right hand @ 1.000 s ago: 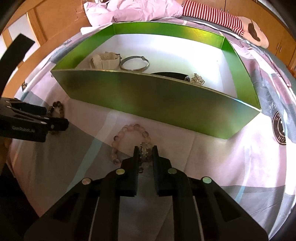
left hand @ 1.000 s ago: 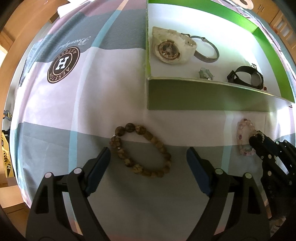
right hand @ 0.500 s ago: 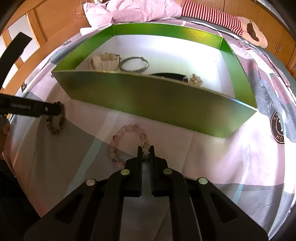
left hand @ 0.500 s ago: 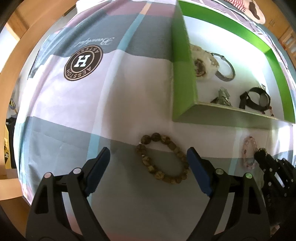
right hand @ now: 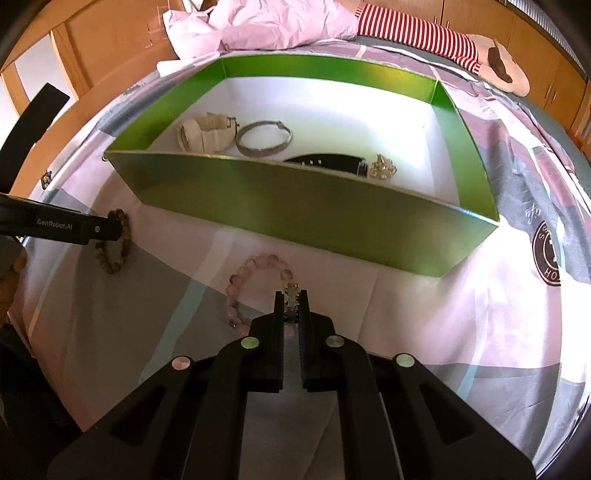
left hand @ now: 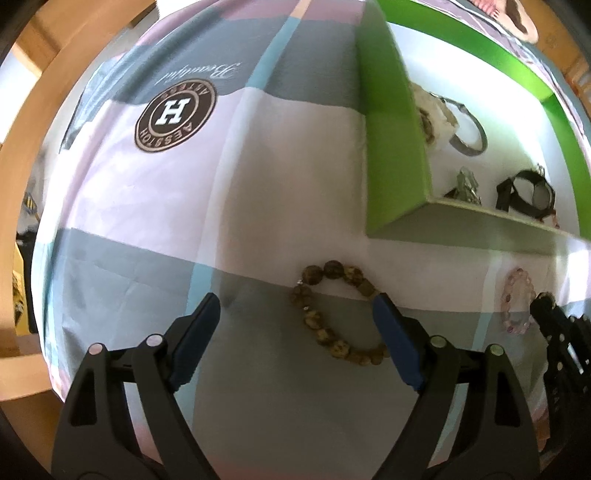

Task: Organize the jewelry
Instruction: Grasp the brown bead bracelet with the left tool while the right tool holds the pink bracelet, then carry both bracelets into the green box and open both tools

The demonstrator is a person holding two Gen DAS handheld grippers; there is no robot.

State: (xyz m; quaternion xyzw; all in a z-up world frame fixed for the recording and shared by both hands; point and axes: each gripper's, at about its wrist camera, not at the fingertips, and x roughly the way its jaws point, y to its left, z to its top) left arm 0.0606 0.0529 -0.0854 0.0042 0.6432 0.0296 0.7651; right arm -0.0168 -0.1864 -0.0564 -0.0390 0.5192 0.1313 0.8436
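the right gripper [right hand: 291, 300] was clenched on the small metal charm of the pink bead bracelet [right hand: 255, 286], its ribbed black fingers [right hand: 277, 314] pinching that link while the rest of the loop lay on the bedspread [right hand: 424, 332] just in front of the green box [right hand: 295, 206]. the left gripper [left hand: 295, 317] was spread wide, grasping nothing, its blue-padded fingers [left hand: 395, 339] set either side of the brown bead bracelet [left hand: 332, 314], whose round mottled beads lay flat on the cloth near the box corner; the right-hand pad covered part of the loop.

the box was shiny green card outside with a white floor. four pieces lay inside: a chunky cream watch [right hand: 207, 131], a thin grey metal bangle [right hand: 264, 139], a black strap watch [right hand: 328, 162] half hidden behind the near wall, and a small sparkly piece [right hand: 384, 168] too small to make out. two bracelets lay outside.

the bedspread was smooth, blocked in pink, grey and pale blue, with a round brown logo [left hand: 175, 116]. the left wrist view was blurred toward the box. a crumpled pink sheet [right hand: 258, 26] and a striped red-and-white fabric [right hand: 413, 35] lay beyond the box.
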